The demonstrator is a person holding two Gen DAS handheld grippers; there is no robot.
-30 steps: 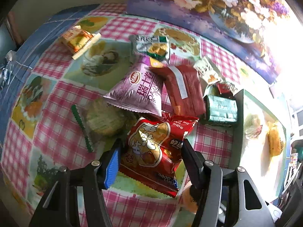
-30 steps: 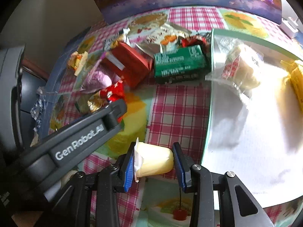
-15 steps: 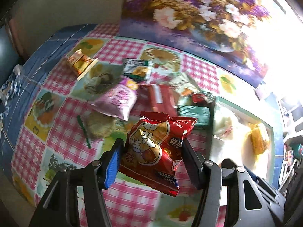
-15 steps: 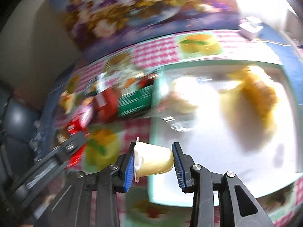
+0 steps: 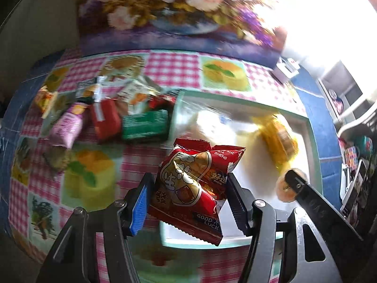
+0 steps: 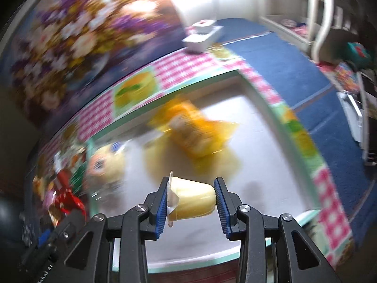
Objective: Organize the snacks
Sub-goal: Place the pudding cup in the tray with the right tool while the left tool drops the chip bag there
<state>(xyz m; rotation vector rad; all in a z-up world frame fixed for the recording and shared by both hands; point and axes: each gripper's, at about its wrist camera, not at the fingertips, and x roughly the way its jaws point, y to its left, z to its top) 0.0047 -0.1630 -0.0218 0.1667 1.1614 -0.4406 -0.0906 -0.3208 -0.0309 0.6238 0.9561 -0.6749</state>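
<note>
We hold the left gripper (image 5: 187,197) clamped on a crinkled red foil snack bag with cartoon print (image 5: 194,186); the bag sits squarely between the two fingers, its lower edge hanging below them, above the near left corner of the white tray with mint-green rim (image 5: 313,155). We hold the right gripper (image 6: 192,200) closed on a pale yellow plastic jelly cup (image 6: 194,199), lying sideways with its foil lid against the left finger and its base against the right one, above the tray's white floor (image 6: 271,155). A yellow wrapped snack (image 6: 195,129) and a clear-wrapped pale pastry (image 6: 106,162) lie in the tray. Left of the tray, on the pink checked tablecloth (image 5: 172,63), a green packet (image 5: 146,127), a dark red packet (image 5: 104,120) and a pink pouch (image 5: 67,127) lie clustered; all are blurred.
</note>
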